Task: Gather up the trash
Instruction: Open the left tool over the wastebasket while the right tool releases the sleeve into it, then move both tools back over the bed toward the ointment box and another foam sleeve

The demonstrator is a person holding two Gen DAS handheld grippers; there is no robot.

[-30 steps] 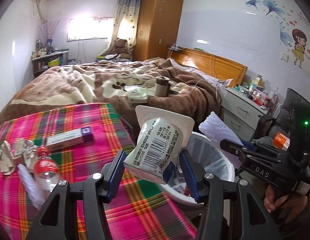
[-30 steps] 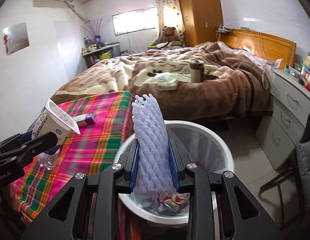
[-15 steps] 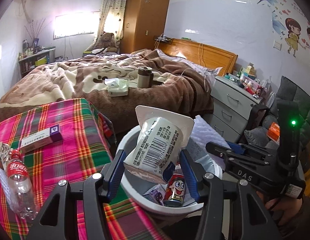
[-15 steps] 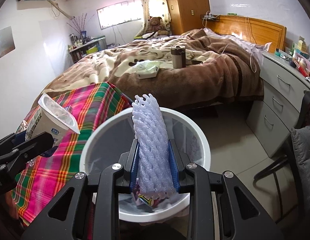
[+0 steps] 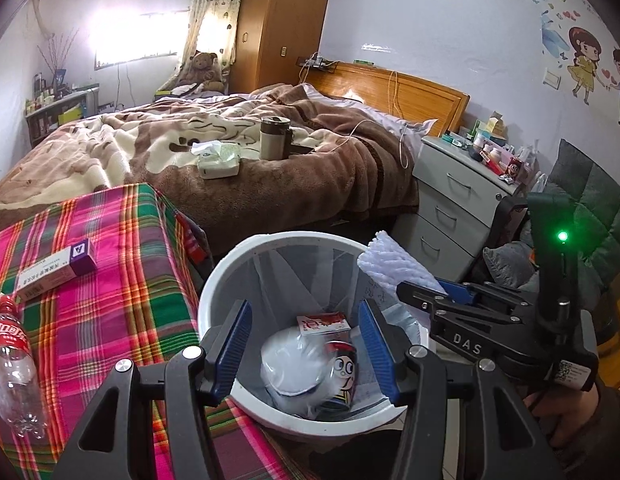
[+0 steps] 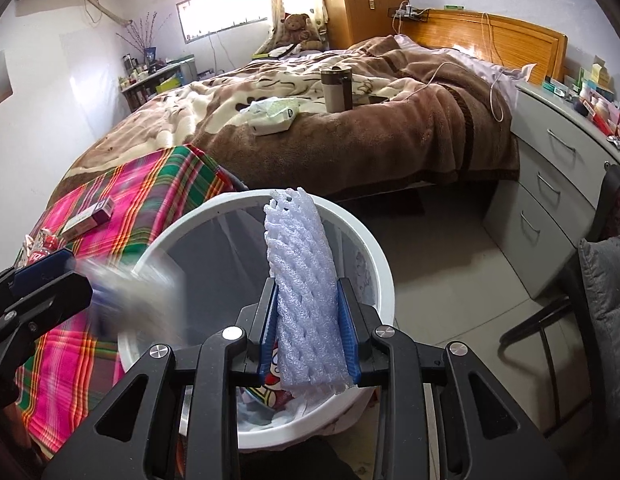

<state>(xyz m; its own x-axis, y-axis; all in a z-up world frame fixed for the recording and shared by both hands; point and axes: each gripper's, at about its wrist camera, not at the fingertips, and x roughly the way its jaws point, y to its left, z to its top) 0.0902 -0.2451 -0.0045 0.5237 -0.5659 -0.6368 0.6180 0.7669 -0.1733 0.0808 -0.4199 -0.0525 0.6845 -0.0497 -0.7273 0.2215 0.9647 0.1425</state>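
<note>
Starting on the left side of the left wrist view: the plaid tablecloth (image 5: pixel 121 280) has an empty clear bottle (image 5: pixel 13 372) with a red label lying on it, plus a small box (image 5: pixel 55 268) with a purple end. Both sit where they were a second ago, so that's trash not yet collected, I'd guess.

Moving right, here's the actual change. The left gripper (image 5: pixel 305 350) was clamped on a white yogurt cup half a second ago, and now there's nothing between its blue pads. The jaws stand apart over the white bin (image 5: pixel 213 280), released. The cup (image 5: pixel 289 364) looks like the pale rounded thing now lying down in the bin next to a cartoon-face can (image 5: pixel 342 372), though it's a bit hard to be sure under the plastic liner. In the right wrist view there's a blurry streak by the left gripper, which I'd read as the cup dropping.

Further right, the right gripper (image 6: pixel 307 328) is clenched on the white foam fruit net (image 6: pixel 301 288), which sticks up between the pads right above the bin opening. Same squeeze as before, just lower and closer over the bin.

So one item's in, and I'd say the foam net is next to go: it's already over the opening, so letting go should do it. It's light, so it could catch on the rim.
</note>
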